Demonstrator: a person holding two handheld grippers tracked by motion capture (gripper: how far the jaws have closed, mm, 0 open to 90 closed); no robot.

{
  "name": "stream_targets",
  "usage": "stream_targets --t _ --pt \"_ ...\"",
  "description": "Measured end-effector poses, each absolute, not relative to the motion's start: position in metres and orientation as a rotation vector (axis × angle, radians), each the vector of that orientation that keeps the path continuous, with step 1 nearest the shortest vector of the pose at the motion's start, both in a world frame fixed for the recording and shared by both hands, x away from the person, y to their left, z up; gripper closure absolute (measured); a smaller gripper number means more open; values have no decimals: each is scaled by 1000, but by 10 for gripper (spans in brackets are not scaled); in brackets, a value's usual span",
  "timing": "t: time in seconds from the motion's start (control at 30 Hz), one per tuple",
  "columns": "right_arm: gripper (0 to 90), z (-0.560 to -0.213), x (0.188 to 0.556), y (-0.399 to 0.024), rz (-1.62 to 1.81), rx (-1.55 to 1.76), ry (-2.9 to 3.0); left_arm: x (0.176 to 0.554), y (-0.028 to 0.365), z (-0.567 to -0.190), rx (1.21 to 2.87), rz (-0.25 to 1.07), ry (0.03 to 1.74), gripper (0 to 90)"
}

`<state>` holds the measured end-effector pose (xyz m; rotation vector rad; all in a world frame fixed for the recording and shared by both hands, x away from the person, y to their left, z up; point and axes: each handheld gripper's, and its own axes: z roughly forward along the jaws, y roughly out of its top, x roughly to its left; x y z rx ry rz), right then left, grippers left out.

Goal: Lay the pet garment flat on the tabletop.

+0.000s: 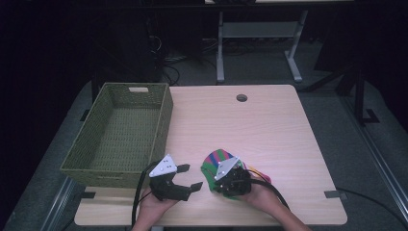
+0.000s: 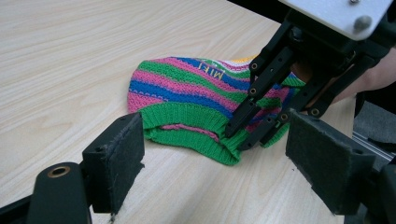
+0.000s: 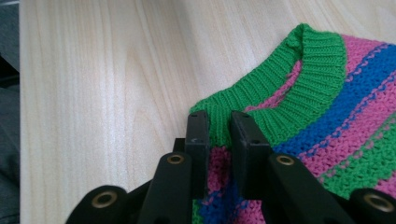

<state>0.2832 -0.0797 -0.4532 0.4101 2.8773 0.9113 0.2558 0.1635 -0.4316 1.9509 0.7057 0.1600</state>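
From above, my left gripper (image 1: 185, 177) sits near the front edge of the tabletop (image 1: 269, 125), jaws spread wide with nothing between them, pointing toward the striped knit sock (image 1: 217, 160). My right gripper (image 1: 222, 185) rests on that sock, just right of the left one. A green woven basket (image 1: 96, 156) stands at the tabletop's left side, just beyond my left gripper.

Along my left gripper (image 2: 212, 156), the two padded jaws stand released on either side of the view. The sock (image 2: 187, 93) lies flat between and beyond them, banded in green, pink and blue, its green ribbed cuff (image 2: 187, 119) nearest me. My right gripper (image 2: 252, 126) comes down from the upper right, its jaws pinched on the cuff's edge.

Along my right gripper (image 3: 219, 135), the jaws are clenched on the cuff (image 3: 299, 88), a fold of green ribbing caught between them, the striped body (image 3: 355, 135) spreading to the right over the pale wood.
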Motion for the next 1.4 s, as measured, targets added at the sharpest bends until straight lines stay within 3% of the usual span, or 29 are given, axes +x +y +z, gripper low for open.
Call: stream_targets --t 1.03,1.4 --pt "787 -382 292 -149 1333 556 2771 262 151 -432 1980 101 671 225" --pt "787 -374 289 -176 1420 540 2746 273 139 -429 2014 91 627 256"
